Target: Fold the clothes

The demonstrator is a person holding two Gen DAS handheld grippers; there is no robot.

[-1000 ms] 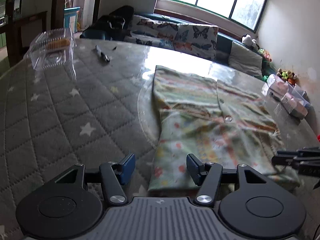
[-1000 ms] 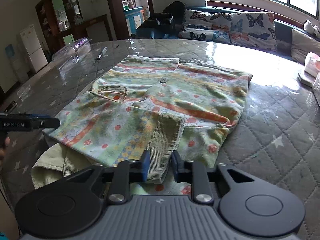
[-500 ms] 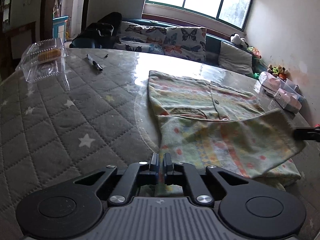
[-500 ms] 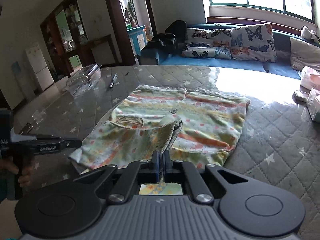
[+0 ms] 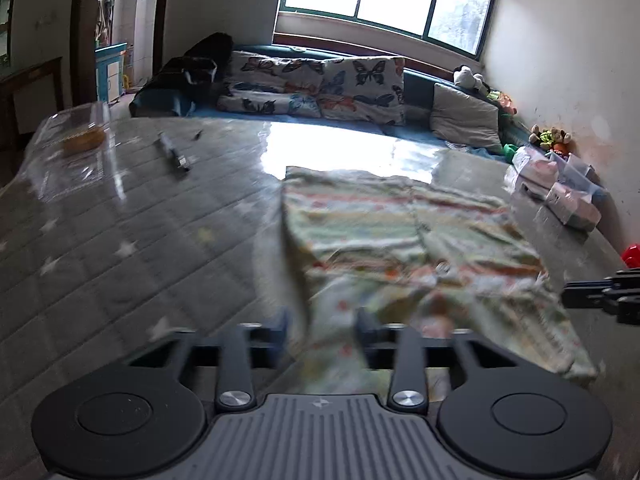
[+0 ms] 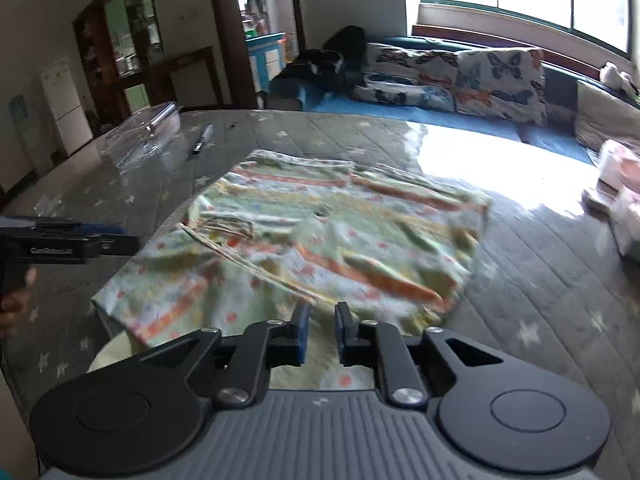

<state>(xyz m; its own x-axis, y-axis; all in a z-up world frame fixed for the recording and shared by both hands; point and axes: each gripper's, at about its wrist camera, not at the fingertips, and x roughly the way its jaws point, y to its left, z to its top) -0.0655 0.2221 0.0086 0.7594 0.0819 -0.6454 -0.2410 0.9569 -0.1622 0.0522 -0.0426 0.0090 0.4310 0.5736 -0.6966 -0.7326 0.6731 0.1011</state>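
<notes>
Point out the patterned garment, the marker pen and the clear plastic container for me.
patterned garment [image 6: 320, 240], right wrist view, middle of the cloth.
marker pen [image 6: 201, 141], right wrist view, middle of the barrel.
clear plastic container [image 6: 146, 128], right wrist view, its lid edge.

Your left gripper [image 5: 322, 330] is a black rig on a ribbed grey housing, with two round black discs either side of that housing and a silver screw on each link arm. Its fingertips [image 5: 280, 326] are blue pads, pretty blurred. Your right gripper [image 6: 320, 330] has the same build, with a small star mark at the top of its grey housing and blue pads too.
</notes>
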